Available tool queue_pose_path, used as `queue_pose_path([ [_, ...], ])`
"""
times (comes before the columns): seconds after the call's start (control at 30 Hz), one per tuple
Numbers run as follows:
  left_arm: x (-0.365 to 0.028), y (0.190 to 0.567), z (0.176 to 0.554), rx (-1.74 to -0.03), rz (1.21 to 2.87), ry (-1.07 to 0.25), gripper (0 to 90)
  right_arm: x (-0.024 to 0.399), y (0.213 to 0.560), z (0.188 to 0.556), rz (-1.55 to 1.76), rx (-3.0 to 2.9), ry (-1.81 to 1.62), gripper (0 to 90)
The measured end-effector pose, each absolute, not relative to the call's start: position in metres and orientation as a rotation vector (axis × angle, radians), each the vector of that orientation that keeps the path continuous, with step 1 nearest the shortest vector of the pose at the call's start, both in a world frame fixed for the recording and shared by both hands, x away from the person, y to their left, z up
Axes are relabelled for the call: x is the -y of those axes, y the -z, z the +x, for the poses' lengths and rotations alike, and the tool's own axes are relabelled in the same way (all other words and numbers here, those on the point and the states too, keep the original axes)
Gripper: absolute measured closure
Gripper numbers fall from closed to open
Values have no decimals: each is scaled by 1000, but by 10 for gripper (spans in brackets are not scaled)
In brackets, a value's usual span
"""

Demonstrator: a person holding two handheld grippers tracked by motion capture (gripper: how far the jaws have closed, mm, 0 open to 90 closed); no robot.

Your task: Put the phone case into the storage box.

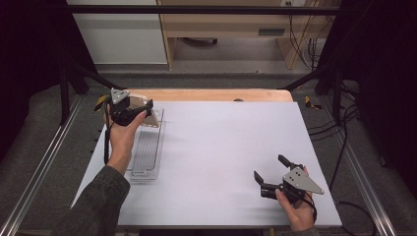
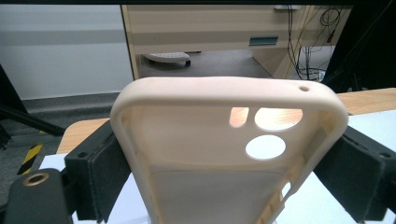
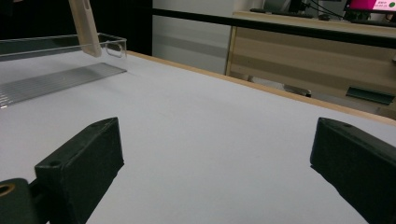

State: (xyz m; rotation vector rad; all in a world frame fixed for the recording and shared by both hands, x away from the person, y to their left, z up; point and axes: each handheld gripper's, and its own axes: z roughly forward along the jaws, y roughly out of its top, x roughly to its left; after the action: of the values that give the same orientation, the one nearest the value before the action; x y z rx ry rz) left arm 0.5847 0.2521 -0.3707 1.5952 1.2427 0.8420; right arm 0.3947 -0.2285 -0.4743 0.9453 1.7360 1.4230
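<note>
Jaws spread wide, the right gripper (image 1: 269, 173) idles low by the surface's (image 1: 221, 147) near right corner, while toward the far left corner the left gripper (image 1: 139, 111) clamps a cream soft-plastic phone case (image 2: 224, 154) by its sides, poised above the clear ribbed plastic tray (image 1: 145, 152), probably for setting in.

no readable text, labels or signs

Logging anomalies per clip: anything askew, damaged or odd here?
Nothing stands out. The left gripper clamps an intact beige phone case over the clear tray; the right gripper hangs open above the table.
</note>
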Motion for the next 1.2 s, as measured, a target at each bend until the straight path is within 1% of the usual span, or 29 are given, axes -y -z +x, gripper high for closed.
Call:
queue_pose_path([
  [0.43,-250,373,587,-1262,1597,-830,104,228,474,395,949,-1740,-1423,26],
  [0.73,-256,375,590,-1272,1591,-816,104,228,474,395,950,-1741,-1423,26],
  [1.2,-246,380,594,-1274,1624,-807,103,228,475,395,957,-1745,-1425,25],
])
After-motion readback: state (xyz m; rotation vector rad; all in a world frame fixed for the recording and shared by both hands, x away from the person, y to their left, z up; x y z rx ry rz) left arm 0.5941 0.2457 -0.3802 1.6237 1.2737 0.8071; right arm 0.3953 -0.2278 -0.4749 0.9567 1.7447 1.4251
